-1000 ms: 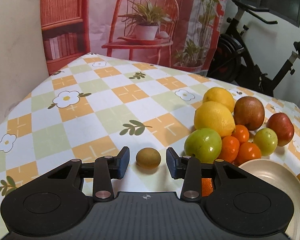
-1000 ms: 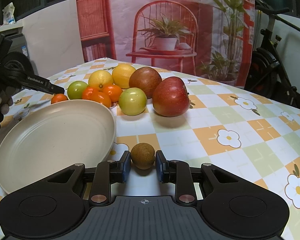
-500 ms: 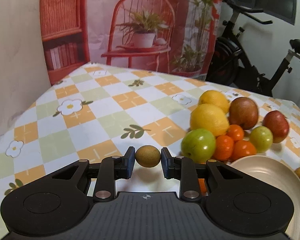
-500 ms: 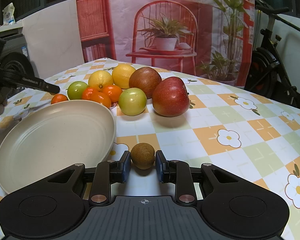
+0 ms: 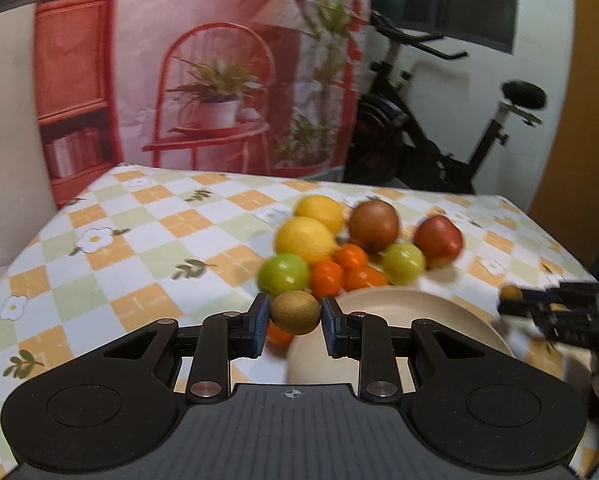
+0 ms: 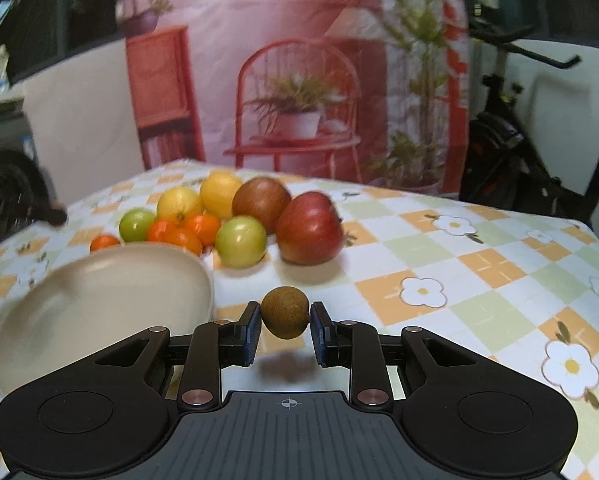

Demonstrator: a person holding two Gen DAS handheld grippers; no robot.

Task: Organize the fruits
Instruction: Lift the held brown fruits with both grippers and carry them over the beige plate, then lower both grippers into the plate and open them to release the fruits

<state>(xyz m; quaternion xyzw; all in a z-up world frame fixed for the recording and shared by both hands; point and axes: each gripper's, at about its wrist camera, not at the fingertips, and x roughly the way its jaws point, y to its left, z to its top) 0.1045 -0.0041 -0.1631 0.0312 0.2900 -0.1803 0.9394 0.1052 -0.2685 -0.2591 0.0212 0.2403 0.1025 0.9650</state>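
A table covered with a checked cloth of orange, pale green and white squares with printed flowers (image 6: 479, 264) fills both views. On it sits a wide, shallow cream plate (image 6: 99, 304), bare inside, with its far rim just in front of a tight pile of fruit. In that pile, a dark red apple (image 6: 309, 228) stands at the right end, a brownish-red apple (image 6: 261, 202) just behind it to the left, and two yellow lemons (image 6: 197, 198) further left. Two round green fruits (image 6: 241, 240) sit at the front of the pile, with several small orange mandarins (image 6: 179, 232) packed between them; one mandarin (image 6: 104, 242) lies apart, at the plate's far left rim.

The left gripper (image 5: 292, 318) is clamped on a small brown-green round fruit (image 5: 295, 312), held off the cloth, in front of the plate's near-left rim. The right gripper (image 6: 285, 320) pinches a second small brown round fruit (image 6: 285, 317) the same way, raised above its own shadow just right of the plate. From the left wrist view the right gripper appears at the far right, blurred.
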